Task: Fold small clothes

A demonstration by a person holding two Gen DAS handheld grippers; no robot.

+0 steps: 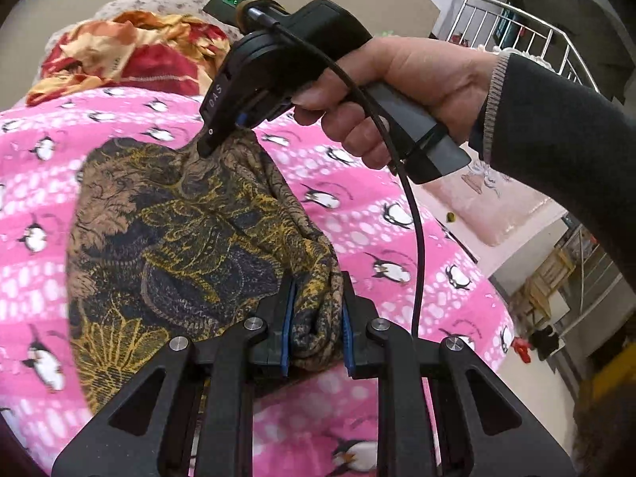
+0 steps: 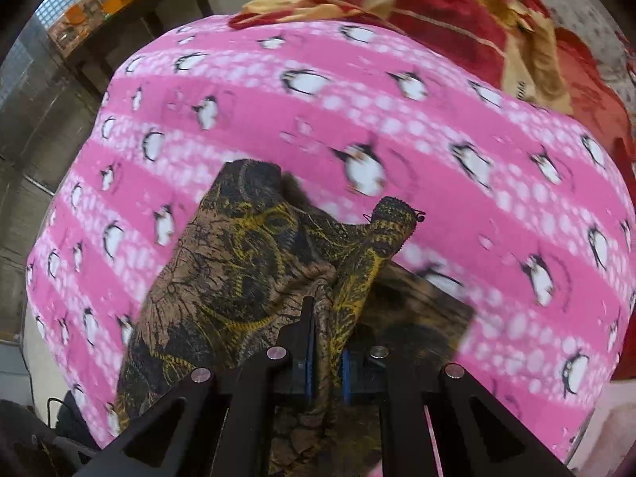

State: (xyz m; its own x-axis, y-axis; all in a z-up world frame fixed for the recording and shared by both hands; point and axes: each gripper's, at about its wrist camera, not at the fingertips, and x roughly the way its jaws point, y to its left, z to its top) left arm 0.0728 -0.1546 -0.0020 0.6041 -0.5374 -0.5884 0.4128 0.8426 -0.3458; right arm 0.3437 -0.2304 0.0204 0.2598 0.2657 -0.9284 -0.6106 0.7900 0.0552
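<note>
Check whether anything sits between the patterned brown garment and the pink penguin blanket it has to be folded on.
Nothing visible does. The left gripper and right gripper are both shut on the brown garment, which hangs over bare pink penguin blanket. The red-and-orange cloth lies beyond it, at the far edge.

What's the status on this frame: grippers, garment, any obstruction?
Left gripper shut on brown patterned garment. Right gripper shut on another part of it, garment lifted off pink penguin blanket. Red-orange quilt beyond, not in the way.

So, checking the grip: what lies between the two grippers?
Only the brown patterned garment, spanning from the left gripper to the right gripper above the pink penguin blanket, in the left wrist view.
</note>
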